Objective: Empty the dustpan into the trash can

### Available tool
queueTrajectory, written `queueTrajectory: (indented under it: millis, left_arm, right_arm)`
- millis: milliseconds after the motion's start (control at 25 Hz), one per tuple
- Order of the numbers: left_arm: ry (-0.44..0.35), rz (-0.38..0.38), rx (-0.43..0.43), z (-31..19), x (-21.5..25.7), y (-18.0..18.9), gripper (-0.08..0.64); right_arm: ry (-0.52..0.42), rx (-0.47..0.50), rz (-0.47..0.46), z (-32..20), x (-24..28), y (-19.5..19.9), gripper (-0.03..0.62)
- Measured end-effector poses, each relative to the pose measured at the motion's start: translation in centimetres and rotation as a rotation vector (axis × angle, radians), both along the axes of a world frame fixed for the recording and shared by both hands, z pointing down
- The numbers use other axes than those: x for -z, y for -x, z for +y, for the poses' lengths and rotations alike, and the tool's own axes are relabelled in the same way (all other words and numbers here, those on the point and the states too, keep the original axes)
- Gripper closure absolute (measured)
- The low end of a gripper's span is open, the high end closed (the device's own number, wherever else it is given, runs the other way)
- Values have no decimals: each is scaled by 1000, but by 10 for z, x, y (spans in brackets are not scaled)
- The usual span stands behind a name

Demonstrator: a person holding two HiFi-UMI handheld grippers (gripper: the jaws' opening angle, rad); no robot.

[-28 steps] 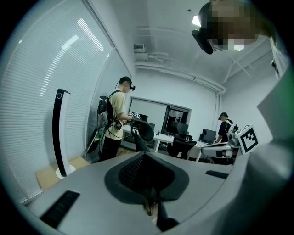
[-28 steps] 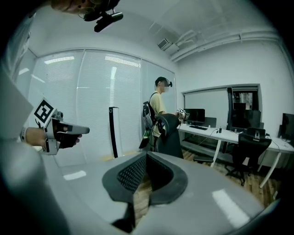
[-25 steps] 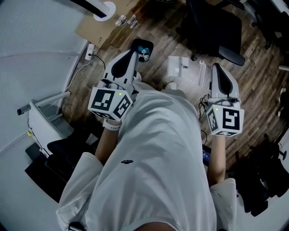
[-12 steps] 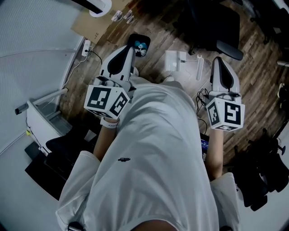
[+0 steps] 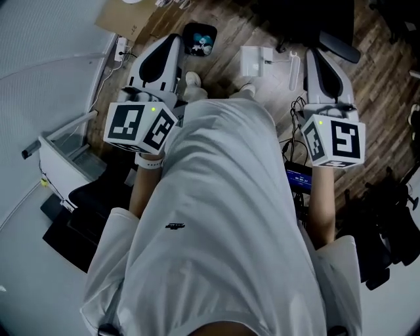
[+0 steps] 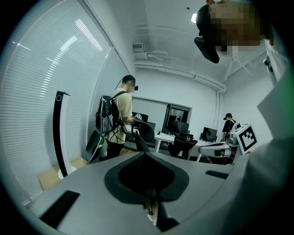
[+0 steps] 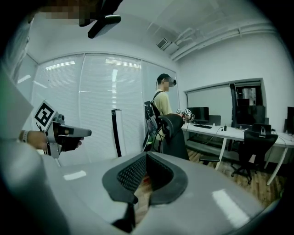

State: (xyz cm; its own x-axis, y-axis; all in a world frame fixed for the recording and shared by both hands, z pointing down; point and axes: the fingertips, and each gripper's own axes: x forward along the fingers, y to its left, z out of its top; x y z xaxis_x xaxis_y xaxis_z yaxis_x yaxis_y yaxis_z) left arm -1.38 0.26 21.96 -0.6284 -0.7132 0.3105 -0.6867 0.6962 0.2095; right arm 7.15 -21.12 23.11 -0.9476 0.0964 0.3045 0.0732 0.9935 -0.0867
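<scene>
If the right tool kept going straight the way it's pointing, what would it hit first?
Probably the black high-backed office chair ahead of the right tool. Depth is hard to judge, so the wooden floor could come first.

1. Cardboard sheet [image 5: 121,20]: lies flat on the wood floor [image 5: 384,105], beside the white wall. It serves as the reference for the entries below.
2. Power strip [image 5: 122,48]: white, on the floor just beside the cardboard's near edge, with a cable attached.
3. Black office chair [image 5: 315,20]: well to the right of the cardboard.
4. White rack [image 5: 62,164]: well apart from the cardboard, along the same wall.
5. Tall black-and-white stand [image 6: 59,133]: upright, with its round base at the cardboard's edge.
6. Person with a backpack [image 6: 120,114]: standing just beyond the cardboard.
7. Black bags [image 5: 387,249]: far from the cardboard, on the opposite side of the floor.
</scene>
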Motion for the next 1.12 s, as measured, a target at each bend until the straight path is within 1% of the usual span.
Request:
queueTrajectory:
  millis: [280, 680, 1120]
  left_arm:
    - [-4, -8, 13, 7, 9, 9, 554]
    - [-23, 39, 26, 14, -5, 2, 553]
    - [-42, 55, 38, 15, -8, 2, 553]
  right_arm:
    - [-6, 44, 22, 11, -6, 5, 580]
    - [-34, 87, 45, 25, -10, 15, 580]
    - [-47, 100, 57, 27, -9, 21, 580]
